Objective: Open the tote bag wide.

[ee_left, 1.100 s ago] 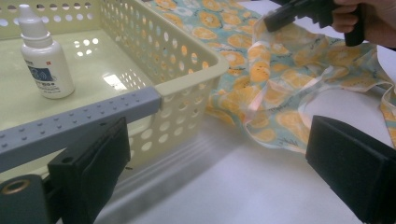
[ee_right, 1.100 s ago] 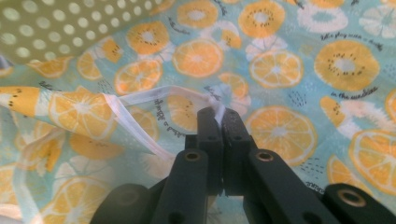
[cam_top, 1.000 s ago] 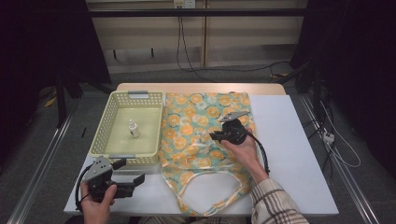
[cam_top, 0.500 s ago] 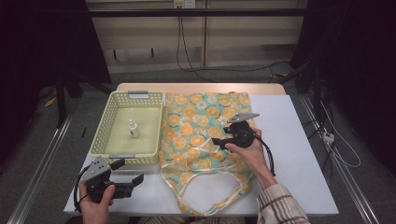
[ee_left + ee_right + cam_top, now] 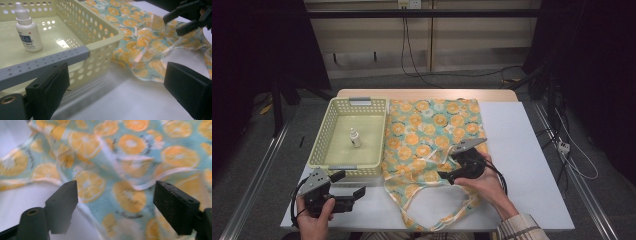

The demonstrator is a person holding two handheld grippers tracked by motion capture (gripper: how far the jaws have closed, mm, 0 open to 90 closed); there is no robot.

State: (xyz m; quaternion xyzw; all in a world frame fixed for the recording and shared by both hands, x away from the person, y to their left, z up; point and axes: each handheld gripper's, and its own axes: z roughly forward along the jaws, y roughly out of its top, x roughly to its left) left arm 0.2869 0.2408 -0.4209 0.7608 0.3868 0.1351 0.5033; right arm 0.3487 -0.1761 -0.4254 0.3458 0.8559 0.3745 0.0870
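A cloth printed with orange slices (image 5: 432,130) lies spread on the white table, its white-edged straps looping toward the near edge. My right gripper (image 5: 448,167) hovers over the cloth's lower middle, jaws open; in the right gripper view the gripper (image 5: 115,202) has the cloth (image 5: 130,157) and a white strap between and beyond its jaws. My left gripper (image 5: 351,184) stands open at the near left corner, just before the yellow basket (image 5: 319,145). In the left gripper view the gripper (image 5: 117,87) faces the basket's grey handle (image 5: 75,53), the cloth (image 5: 140,37) and the right gripper (image 5: 182,21).
A small white dropper bottle (image 5: 355,138) stands upright in the basket, and it is seen close up as the bottle (image 5: 27,30) in the left gripper view. Bare white table (image 5: 532,150) lies right of the cloth. Cables run across the floor beyond the table.
My right gripper has moved over the cloth toward the near edge and slightly right. The left gripper has stayed roughly in place.
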